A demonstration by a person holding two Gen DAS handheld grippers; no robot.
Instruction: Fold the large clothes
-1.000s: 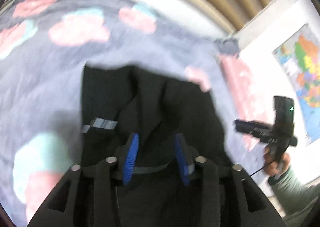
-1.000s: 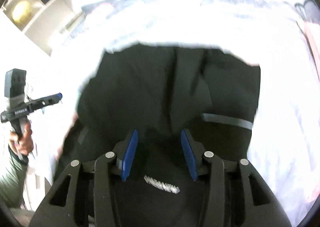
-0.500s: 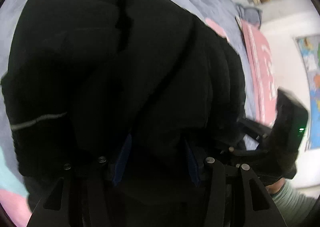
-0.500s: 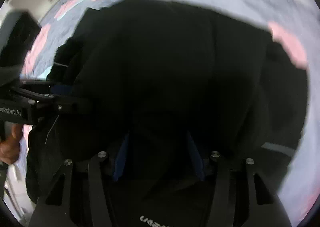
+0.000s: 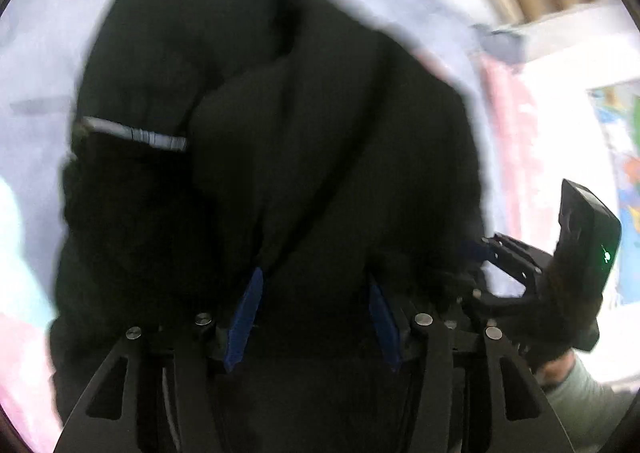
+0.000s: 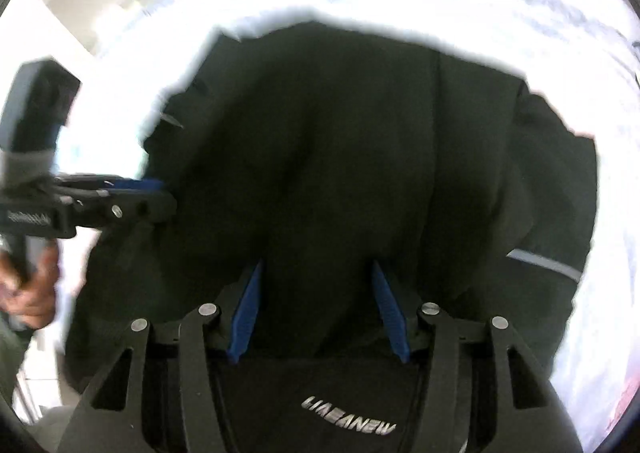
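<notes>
Black fabric of the garment (image 5: 320, 157) hangs straight ahead, at twelve o'clock from both grippers, above the patterned bedspread (image 5: 36, 65), and its long axis seems to run away from them. In the left wrist view the left gripper (image 5: 316, 313) has its blue pads apart with cloth bunched between, and the right gripper (image 5: 516, 265) is seen at three o'clock, touching the garment's edge. The right wrist view alone shows the silver logo (image 6: 348, 419) and the left gripper (image 6: 132, 193) at nine o'clock; whether cloth is truly pinched cannot be told for either.

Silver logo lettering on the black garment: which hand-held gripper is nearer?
Right: right hand-held gripper directly over the silver logo lettering; left hand-held gripper at the black garment's edge.
</notes>
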